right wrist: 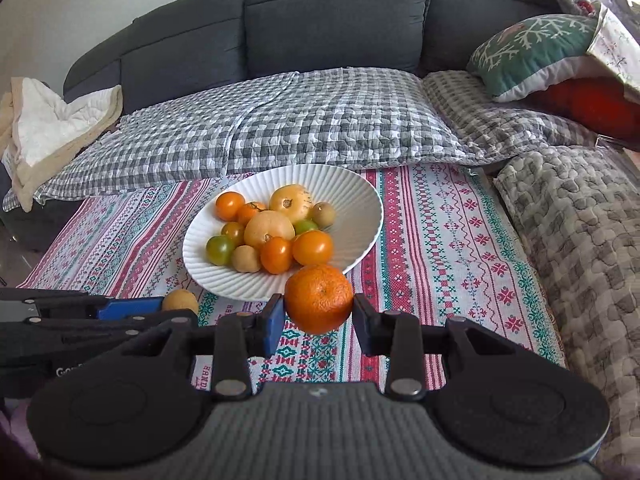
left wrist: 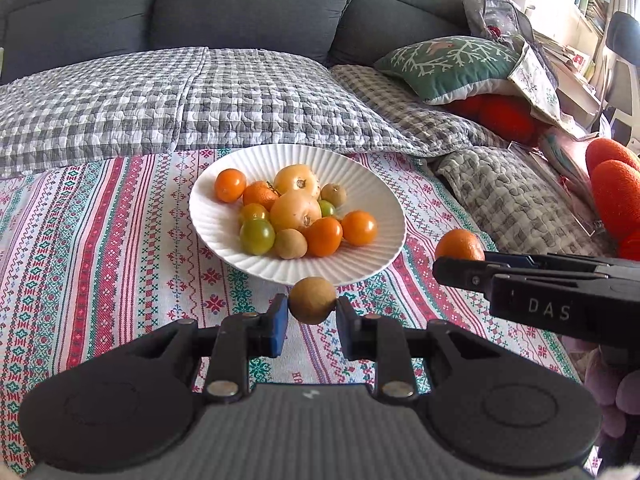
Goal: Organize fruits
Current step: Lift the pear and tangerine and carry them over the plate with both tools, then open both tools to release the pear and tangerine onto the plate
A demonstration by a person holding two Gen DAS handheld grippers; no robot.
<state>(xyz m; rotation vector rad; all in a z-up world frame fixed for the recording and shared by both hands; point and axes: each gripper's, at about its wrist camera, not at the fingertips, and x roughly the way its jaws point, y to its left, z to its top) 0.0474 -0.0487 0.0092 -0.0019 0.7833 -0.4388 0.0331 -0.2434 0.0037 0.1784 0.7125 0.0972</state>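
Brown and small, the round fruit point(left wrist: 312, 300) sat clamped between my left gripper point(left wrist: 312, 314) fingers, held level just short of the white plate point(left wrist: 224, 240). My right gripper point(right wrist: 319, 312) beside it pinched a mandarin point(right wrist: 319, 298) above the striped cloth point(right wrist: 440, 240).

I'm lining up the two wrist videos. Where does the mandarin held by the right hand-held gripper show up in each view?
Left wrist view: the mandarin sits at right of centre, just above the right hand-held gripper reaching in from the right edge.
Right wrist view: the mandarin is at centre, clamped between the blue-padded fingers.
Shared landmark: the white ribbed plate of fruit, just behind it in both.
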